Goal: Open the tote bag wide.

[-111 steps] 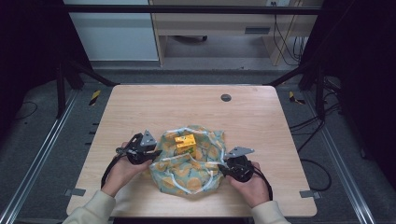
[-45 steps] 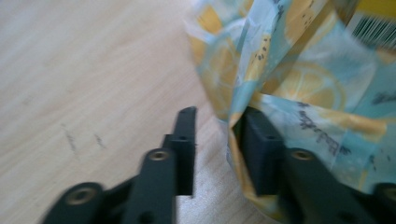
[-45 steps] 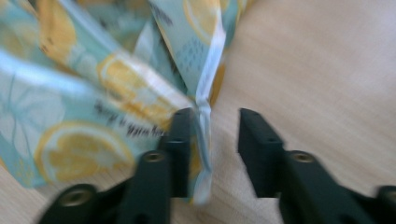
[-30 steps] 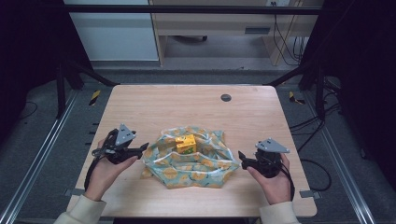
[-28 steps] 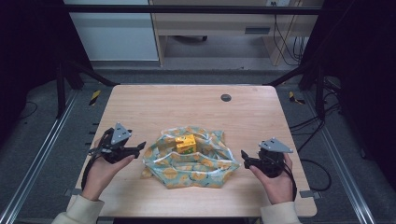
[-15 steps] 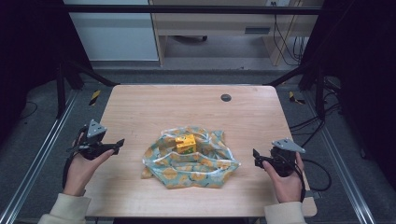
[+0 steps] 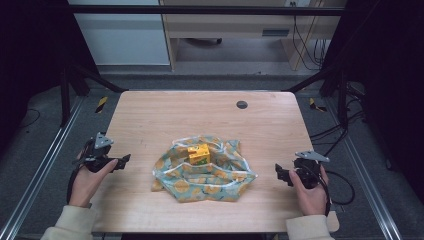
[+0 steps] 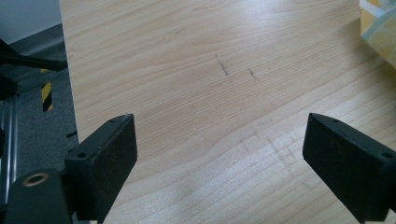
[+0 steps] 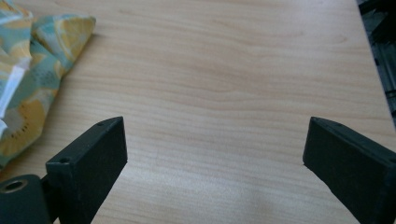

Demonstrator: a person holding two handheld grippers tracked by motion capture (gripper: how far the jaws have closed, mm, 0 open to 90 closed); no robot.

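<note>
Crumpled teal fruit-print cloth [image 7: 202, 172] spread mid-desk toward the near edge, small yellow box [image 7: 198, 153] bare on top, apparently unwrapped; left gripper [image 7: 120, 161] by the left edge and right gripper [image 7: 280, 173] by the right edge, jaws just opened, empty, nothing evidently left.

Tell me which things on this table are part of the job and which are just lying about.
Part of the job:
patterned cloth
yellow box on it
left gripper, open
right gripper, open

Lying about:
round dark grommet in the table
</note>
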